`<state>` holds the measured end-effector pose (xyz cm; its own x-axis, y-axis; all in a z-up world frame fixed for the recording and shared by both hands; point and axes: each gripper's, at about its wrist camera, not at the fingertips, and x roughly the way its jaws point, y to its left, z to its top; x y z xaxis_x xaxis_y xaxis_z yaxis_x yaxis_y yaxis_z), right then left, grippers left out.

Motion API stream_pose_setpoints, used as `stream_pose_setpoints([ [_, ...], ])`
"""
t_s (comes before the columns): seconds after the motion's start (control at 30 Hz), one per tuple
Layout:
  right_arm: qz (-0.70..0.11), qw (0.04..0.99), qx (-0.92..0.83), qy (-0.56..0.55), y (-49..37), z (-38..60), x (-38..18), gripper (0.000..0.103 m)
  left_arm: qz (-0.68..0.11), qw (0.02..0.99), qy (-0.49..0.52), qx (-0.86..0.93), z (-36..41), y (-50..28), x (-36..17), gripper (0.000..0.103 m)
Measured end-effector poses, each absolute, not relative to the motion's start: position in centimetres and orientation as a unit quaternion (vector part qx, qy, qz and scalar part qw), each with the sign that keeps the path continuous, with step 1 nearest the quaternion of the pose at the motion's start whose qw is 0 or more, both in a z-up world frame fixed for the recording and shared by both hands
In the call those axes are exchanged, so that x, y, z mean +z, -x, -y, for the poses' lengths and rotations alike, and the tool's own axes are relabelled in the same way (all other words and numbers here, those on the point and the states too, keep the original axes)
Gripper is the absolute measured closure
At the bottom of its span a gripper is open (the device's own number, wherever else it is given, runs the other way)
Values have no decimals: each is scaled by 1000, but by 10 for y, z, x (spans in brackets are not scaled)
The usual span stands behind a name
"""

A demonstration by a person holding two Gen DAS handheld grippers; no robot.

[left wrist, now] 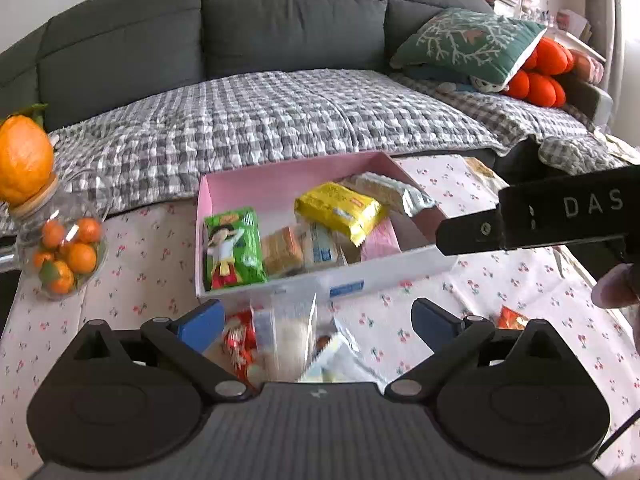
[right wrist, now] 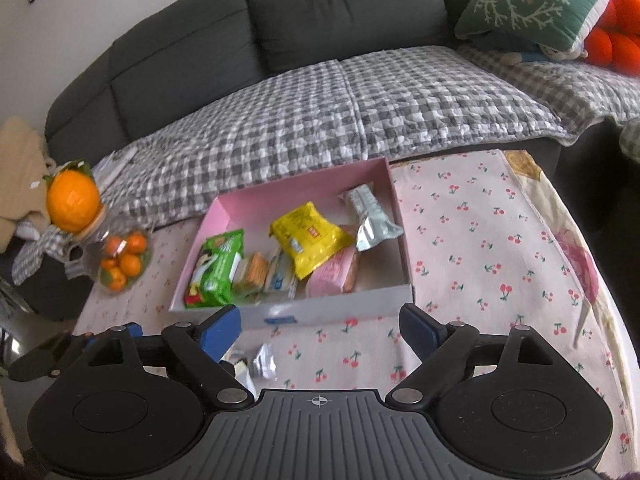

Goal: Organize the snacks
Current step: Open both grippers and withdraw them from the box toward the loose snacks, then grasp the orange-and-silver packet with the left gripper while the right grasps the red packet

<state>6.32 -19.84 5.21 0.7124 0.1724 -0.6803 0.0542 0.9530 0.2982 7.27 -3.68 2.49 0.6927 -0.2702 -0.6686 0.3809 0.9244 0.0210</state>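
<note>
L gripper [left wrist: 316, 320] & R gripper [right wrist: 320, 326]: fingers spread wide, nothing held. Pink box [right wrist: 394, 200] on bench [right wrist: 480, 240], snacks inside: green pack [right wrist: 218, 268], yellow pack [right wrist: 310, 238]. Loose snacks [left wrist: 280, 332] on bench just below L fingers.

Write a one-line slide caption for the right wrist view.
Open right gripper hovers before a pink box holding snack packets, with a yellow packet on top.

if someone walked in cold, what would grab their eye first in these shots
Probably the pink box in the middle of the cherry-print tablecloth, with a bright yellow packet near its centre and a green packet at its left end. Next, the glass jar of small oranges at the table's left edge, topped by a big orange fruit. Behind everything runs a dark grey sofa under a checked blanket.
</note>
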Motion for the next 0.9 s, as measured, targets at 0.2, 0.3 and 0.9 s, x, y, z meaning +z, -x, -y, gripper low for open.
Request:
stream_pose_setpoints([
  [0.2, -379, 915, 43, -132, -48, 194, 49, 10, -361, 915, -58, -173, 27, -57, 20, 1],
  [0.3, -377, 918, 49, -109, -41, 191, 46, 8, -365, 914, -44, -172, 22, -52, 14, 1],
  [0.9, -373, 925, 29, -60, 12, 229, 27, 7, -360, 902, -87, -221, 26, -10, -11, 1],
])
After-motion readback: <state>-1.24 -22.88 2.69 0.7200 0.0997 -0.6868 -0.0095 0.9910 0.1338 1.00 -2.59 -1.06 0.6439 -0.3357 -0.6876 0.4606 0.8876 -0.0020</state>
